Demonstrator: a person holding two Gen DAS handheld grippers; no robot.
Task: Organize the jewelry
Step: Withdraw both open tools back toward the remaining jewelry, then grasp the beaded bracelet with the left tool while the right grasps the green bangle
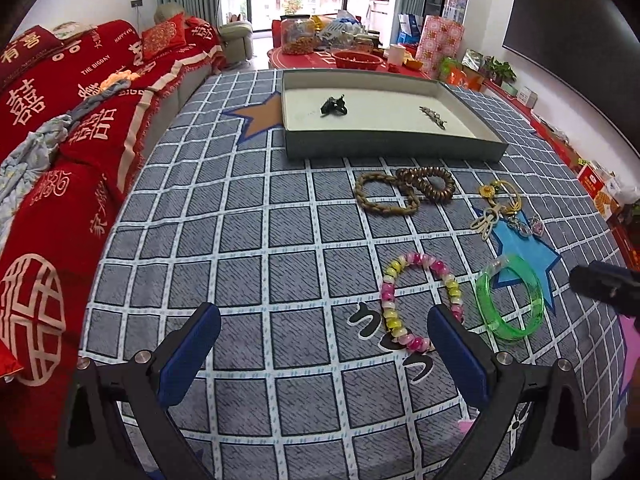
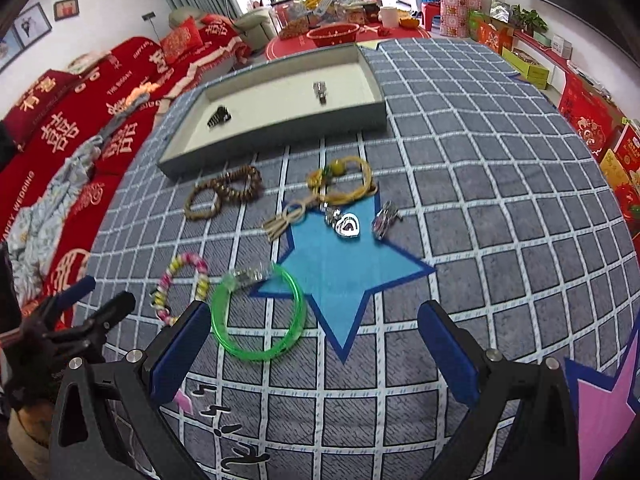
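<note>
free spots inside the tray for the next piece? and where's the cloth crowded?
Inside the shallow grey tray, the white floor is bare between the dark hair claw and the slim metal clip, and along its front wall. Crowded: the checked cloth just before the tray, with brown bead bracelets, yellow cord charm and green plastic bangle.

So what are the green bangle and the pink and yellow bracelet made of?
Green bangle: probably clear plastic or resin, since the tablecloth pattern shows through its glossy rim. Pink and yellow bracelet: glossy rounded beads, glass or plastic; I cannot tell which.
</note>
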